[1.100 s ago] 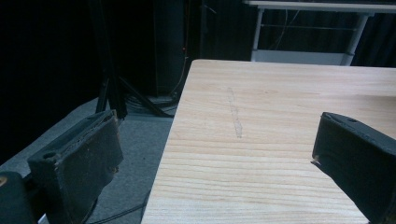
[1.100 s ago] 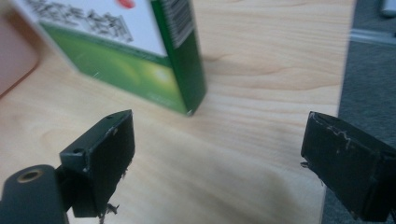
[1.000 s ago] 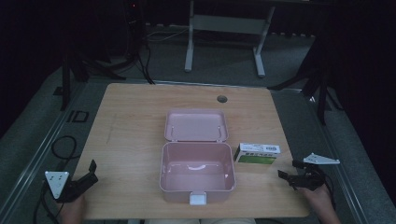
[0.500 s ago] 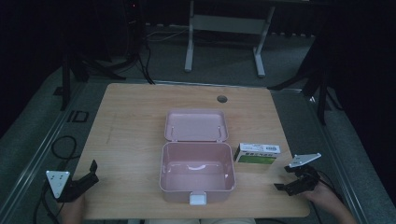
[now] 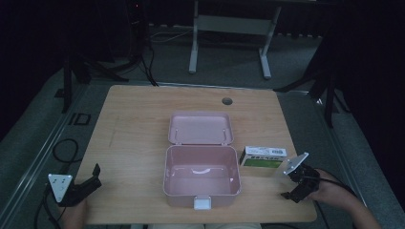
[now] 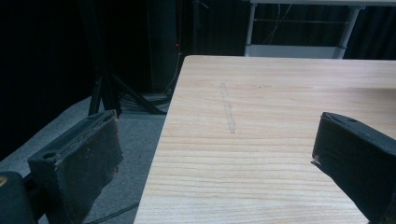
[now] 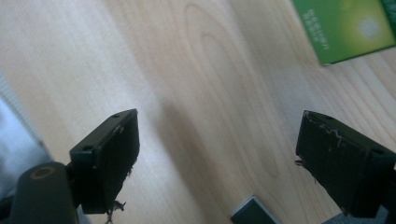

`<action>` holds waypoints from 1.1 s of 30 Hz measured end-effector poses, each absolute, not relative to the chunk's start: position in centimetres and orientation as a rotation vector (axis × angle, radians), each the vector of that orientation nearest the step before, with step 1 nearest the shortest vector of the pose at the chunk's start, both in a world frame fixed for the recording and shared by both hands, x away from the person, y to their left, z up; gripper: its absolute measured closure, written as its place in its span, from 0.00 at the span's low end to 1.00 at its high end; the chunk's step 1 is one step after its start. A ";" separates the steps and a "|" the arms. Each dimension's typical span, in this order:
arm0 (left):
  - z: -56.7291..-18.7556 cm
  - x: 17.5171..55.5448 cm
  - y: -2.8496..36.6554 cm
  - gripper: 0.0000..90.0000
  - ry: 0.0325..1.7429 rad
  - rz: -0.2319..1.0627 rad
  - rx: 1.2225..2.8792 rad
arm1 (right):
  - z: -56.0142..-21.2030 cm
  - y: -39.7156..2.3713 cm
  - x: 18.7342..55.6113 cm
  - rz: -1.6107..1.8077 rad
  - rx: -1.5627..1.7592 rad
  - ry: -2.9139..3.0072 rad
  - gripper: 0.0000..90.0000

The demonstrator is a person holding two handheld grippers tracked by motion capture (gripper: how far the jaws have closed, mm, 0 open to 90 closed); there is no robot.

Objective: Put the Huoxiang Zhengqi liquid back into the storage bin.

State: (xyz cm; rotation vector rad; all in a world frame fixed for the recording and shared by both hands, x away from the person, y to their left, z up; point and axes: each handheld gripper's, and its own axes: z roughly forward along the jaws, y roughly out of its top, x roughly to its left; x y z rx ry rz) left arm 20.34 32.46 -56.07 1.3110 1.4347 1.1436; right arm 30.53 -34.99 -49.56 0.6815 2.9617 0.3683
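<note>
Jaws of the right gripper (image 5: 290, 189) are spread wide with nothing between them but have just been closing slightly, near the small green and white cardboard box (image 5: 263, 157) lying on the wooden tabletop (image 5: 133, 138) beside the open pink plastic case (image 5: 201, 164), probably to take it, while the left gripper (image 5: 90, 177) rests spread and empty.

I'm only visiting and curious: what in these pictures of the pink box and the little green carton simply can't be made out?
- Green carton: its print is too small in the high view; the frame edge cuts it off in the right gripper view.
- Pink box: its near wall hides the front of the floor; the white latch is too small.
- Right gripper: the grey plate and hand hide most of it in the high view.
</note>
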 end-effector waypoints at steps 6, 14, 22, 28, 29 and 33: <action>-56.1 20.3 32.4 0.02 1.432 1.139 1.319 | -49.3 -33.5 30.6 0.181 0.561 3.018 0.15; -56.1 20.4 32.4 0.02 1.427 1.139 1.331 | -49.0 -31.6 30.8 0.017 0.433 3.069 0.19; -56.1 20.4 32.4 0.02 1.424 1.133 1.336 | -48.2 -30.5 30.8 -0.067 0.344 3.053 0.21; -56.1 20.4 32.4 0.02 1.423 1.129 1.340 | -47.3 -29.3 30.4 -0.043 0.268 3.082 0.21; -56.1 20.5 32.4 0.02 1.422 1.129 1.341 | -47.1 -29.3 30.4 -0.032 0.263 3.089 0.21; -56.1 20.5 32.4 0.02 1.423 1.129 1.344 | -45.6 -28.8 30.3 0.019 0.226 3.086 0.23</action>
